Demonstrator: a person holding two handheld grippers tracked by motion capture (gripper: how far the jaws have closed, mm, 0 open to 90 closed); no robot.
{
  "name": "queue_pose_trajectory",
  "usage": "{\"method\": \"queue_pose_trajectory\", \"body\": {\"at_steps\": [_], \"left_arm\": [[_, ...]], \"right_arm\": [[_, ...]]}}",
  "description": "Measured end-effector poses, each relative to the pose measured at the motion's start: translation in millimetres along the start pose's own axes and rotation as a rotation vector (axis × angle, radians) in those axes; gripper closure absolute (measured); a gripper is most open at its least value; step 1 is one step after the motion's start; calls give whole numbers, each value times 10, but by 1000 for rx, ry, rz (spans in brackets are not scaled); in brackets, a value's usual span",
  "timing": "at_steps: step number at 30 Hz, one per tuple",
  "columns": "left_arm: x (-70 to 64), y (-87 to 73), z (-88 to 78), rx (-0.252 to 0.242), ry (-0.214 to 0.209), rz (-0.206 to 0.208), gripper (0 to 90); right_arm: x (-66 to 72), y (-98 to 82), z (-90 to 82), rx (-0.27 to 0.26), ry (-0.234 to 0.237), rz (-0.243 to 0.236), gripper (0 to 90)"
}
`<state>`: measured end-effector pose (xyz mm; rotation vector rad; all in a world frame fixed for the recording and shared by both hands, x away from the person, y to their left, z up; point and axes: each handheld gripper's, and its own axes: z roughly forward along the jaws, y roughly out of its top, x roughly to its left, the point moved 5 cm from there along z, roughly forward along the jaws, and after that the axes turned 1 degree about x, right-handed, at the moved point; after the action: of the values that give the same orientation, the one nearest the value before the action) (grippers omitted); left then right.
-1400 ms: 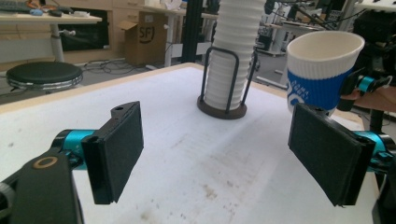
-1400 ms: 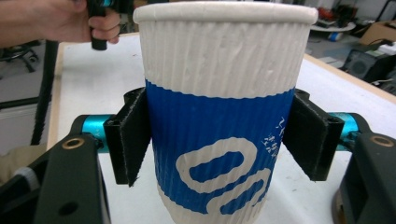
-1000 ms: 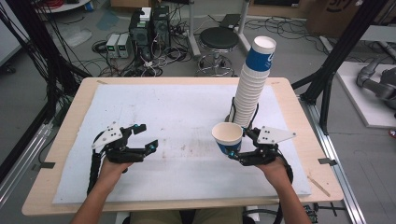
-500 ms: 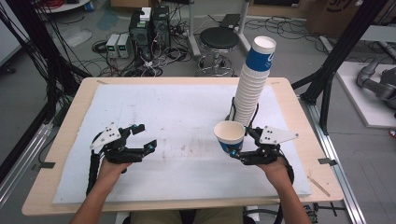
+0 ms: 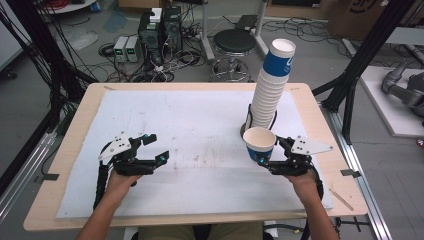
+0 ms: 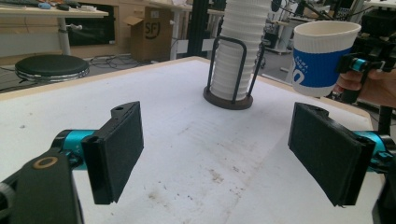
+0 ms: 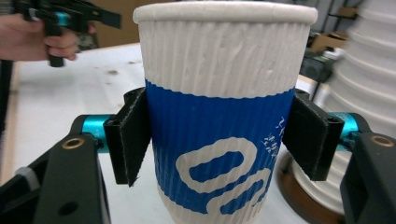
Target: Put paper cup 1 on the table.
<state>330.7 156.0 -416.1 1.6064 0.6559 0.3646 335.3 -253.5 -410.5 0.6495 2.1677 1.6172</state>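
Observation:
My right gripper (image 5: 265, 154) is shut on a white ribbed paper cup with a blue band (image 5: 259, 144), held upright just above the table at the right. In the right gripper view both pads (image 7: 133, 140) press the sides of the cup (image 7: 219, 93). Just behind it a tall stack of the same cups (image 5: 267, 90) stands in a black wire holder (image 5: 248, 122). At the left, my left gripper (image 5: 157, 146) hovers over the white mat, open, with nothing between its pads (image 6: 119, 149). The held cup (image 6: 322, 58) and the stack (image 6: 238, 46) are also in the left gripper view.
A white, stained mat (image 5: 200, 125) covers most of the wooden table (image 5: 70, 160). Black frame posts (image 5: 360, 60) rise at the right and left. A stool (image 5: 235, 42) and computer boxes (image 5: 155, 30) sit on the floor beyond the far edge.
My right gripper has carried the cup a little to the right, closer to the front of the stack. The left gripper has stayed where it was.

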Motion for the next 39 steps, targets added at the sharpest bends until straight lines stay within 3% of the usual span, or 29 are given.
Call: {"method": "queue_pose_trajectory", "body": {"at_steps": [10,18,20,23,30,36,39], "left_arm": [[-6,-11,17,5,-11,-5,183],[-14,-22,41,10,-15,-5,183],[-19,-25,47,11,-18,-5,184],[-15,-27,46,12,-17,-4,184],[-17,-27,46,11,-17,-6,187],[-21,-29,55,12,-18,-7,187],[-17,-28,51,12,-16,-9,187]], "right_arm": [[-310,-237,-226,17,-127,66,297],[-529,-518,-229,119,-213,127,296],[-553,-594,-199,172,-218,135,294],[-551,-633,-164,206,-204,141,292],[-552,-669,-252,209,-191,172,270],[-521,-680,-319,252,-191,164,222],[-506,-683,-317,298,-199,148,191]]}}
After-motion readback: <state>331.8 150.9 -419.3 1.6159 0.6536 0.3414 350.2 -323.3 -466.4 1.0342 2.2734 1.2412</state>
